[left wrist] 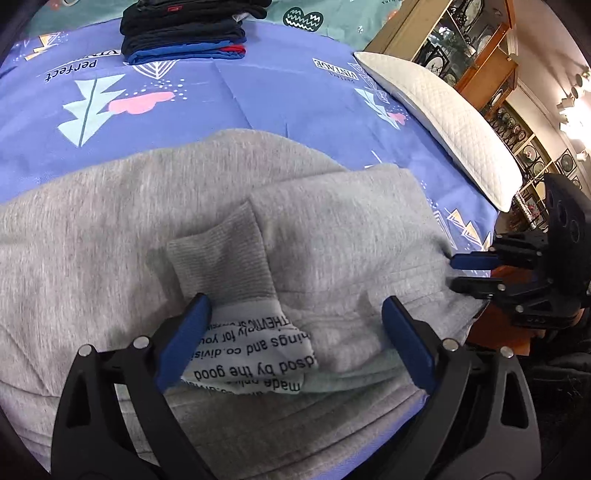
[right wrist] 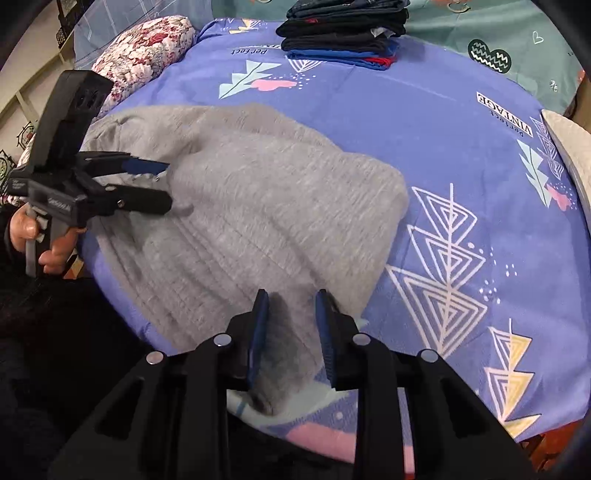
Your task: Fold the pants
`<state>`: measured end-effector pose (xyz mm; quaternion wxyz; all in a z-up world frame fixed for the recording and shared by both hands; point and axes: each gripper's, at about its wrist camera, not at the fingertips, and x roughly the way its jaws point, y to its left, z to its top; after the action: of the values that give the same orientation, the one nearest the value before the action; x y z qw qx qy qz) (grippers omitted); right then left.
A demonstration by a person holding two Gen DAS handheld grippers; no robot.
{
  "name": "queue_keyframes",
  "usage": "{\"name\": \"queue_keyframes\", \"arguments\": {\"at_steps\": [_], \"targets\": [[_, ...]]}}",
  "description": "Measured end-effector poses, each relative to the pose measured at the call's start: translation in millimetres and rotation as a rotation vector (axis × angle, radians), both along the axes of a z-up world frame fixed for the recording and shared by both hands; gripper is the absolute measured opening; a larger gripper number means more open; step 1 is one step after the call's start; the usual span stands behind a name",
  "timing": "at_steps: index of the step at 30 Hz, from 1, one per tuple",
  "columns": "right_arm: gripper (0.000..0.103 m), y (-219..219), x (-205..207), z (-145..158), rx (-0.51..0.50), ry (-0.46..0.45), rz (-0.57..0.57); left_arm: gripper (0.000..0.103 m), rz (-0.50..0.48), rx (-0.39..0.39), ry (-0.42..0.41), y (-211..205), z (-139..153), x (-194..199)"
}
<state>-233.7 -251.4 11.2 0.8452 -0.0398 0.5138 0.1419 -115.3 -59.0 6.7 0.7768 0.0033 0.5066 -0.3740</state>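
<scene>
Hovering my spread left gripper (left wrist: 295, 343) over the grey pants (left wrist: 110, 229) at lower centre, while my right gripper (right wrist: 290, 332) is straddling their edge unpinched, readying a fold.

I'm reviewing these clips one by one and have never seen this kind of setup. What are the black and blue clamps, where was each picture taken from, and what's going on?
No robot here: a person holds a hand-held gripper in each hand, each carrying a camera looking along its fingers. In the left camera's picture, the left hand-held gripper stands open over the grey knit sweatpants, near their printed inner label. The right camera's picture shows the right hand-held gripper, open, with grey cloth between its fingers. The sweatpants lie on a blue patterned bedsheet, beyond them a stack of dark folded clothes.
</scene>
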Motion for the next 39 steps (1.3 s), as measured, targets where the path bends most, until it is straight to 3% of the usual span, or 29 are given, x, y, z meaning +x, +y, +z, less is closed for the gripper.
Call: {"name": "queue_keyframes", "arguments": {"at_steps": [4,6,9,12,13,18,20,22,25,28,29,30,33,36,39], "targets": [[0.034,-29.9,10.4,26.3,0.037,-0.092,-0.100,0.095,-0.029,-0.031,-0.032,-1.1,13.5,-10.8],[0.034,-45.3,27.8,24.3,0.092,-0.081,-0.158,0.096,-0.074,-0.069,-0.071,-4.9,25.0,-18.6],[0.034,-37.8,56.5,7.3,0.115,-0.060,-0.136,0.099,-0.146,-0.083,-0.145,-20.8,39.8,-35.8],[0.026,-27.7,86.0,-29.5,0.065,0.036,-0.158,0.099,-0.157,-0.036,-0.149,-29.0,33.8,-39.4],[0.024,-27.6,89.4,-33.0,0.066,0.012,-0.162,0.099,-0.138,-0.034,-0.138,-26.4,31.7,-36.7],[0.024,-28.1,84.7,-26.8,0.091,0.005,-0.180,0.099,0.016,-0.129,-0.150,14.7,51.3,-28.3],[0.025,-26.2,81.8,-26.6,0.081,-0.002,-0.176,0.099,-0.012,-0.187,-0.160,18.0,63.2,-31.8],[0.026,-25.9,81.9,-25.8,0.079,-0.003,-0.179,0.100,-0.118,-0.221,-0.151,-2.7,67.6,-38.6],[0.026,-32.5,89.0,-29.1,0.103,0.010,-0.182,0.100,-0.269,-0.221,-0.091,-46.7,55.7,-47.9],[0.025,-39.3,98.0,-31.5,0.164,0.038,-0.183,0.099,-0.330,-0.087,0.039,-81.8,11.5,-48.2],[0.021,-42.6,99.8,-32.8,0.181,0.046,-0.185,0.099,-0.333,-0.054,0.052,-83.9,0.3,-49.1],[0.018,-47.1,102.9,-35.6,0.200,0.059,-0.190,0.099,-0.347,-0.046,0.013,-83.1,0.5,-55.9],[0.012,-55.0,107.7,-39.2,0.258,0.068,-0.212,0.100,-0.345,-0.045,0.006,-79.4,1.2,-61.9],[0.011,-48.4,104.4,-33.9,0.227,0.045,-0.222,0.099,-0.314,-0.096,-0.031,-60.5,16.3,-65.7],[0.016,-44.2,88.5,-17.3,0.239,-0.067,-0.222,0.101,-0.232,-0.191,-0.100,-16.6,45.3,-68.5]]}}
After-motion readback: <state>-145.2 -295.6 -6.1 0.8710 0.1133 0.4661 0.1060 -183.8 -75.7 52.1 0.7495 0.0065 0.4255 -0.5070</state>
